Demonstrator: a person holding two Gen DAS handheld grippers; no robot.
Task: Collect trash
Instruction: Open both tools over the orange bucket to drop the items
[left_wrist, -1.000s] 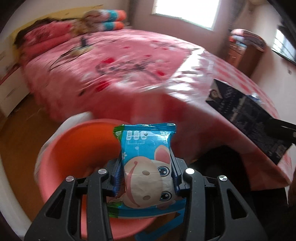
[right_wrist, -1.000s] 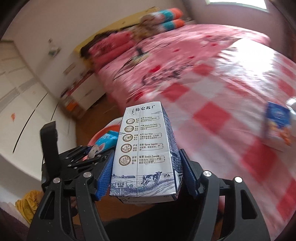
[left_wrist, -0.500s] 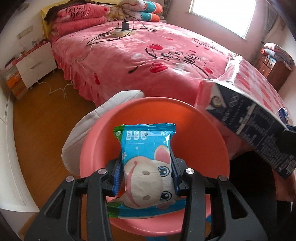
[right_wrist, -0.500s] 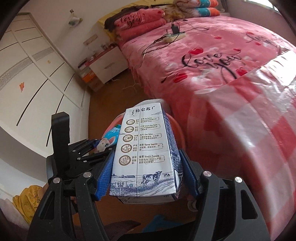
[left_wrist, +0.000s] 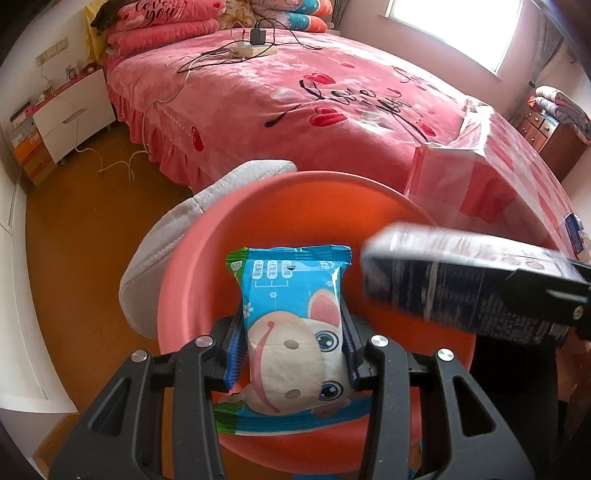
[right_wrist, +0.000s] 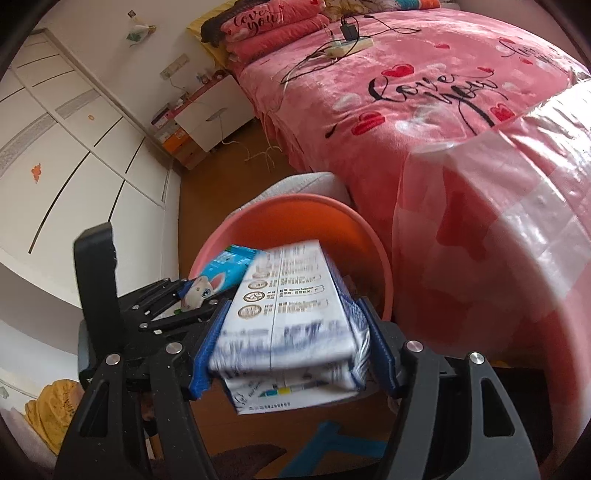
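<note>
My left gripper (left_wrist: 291, 347) is shut on a blue snack packet (left_wrist: 291, 314) with a cartoon mouse and holds it over the open orange-pink bin (left_wrist: 295, 206). My right gripper (right_wrist: 291, 343) holds a white and blue milk carton (right_wrist: 291, 295), which is tipped forward and motion-blurred, its far end over the bin (right_wrist: 291, 214). The carton also shows in the left wrist view (left_wrist: 469, 280), reaching in from the right over the bin. The left gripper and packet (right_wrist: 218, 277) show at the left of the right wrist view.
A white cushion (left_wrist: 177, 236) lies behind the bin on the wooden floor. The bed with a pink cover (left_wrist: 295, 96) stands beyond. A table with a red-checked cloth (right_wrist: 517, 221) is on the right. White cupboards (right_wrist: 74, 147) line the left wall.
Both grippers have moved closer over the bin. The milk carton has tipped forward and down toward the bin, blurred by motion. The snack packet stays gripped as before.
</note>
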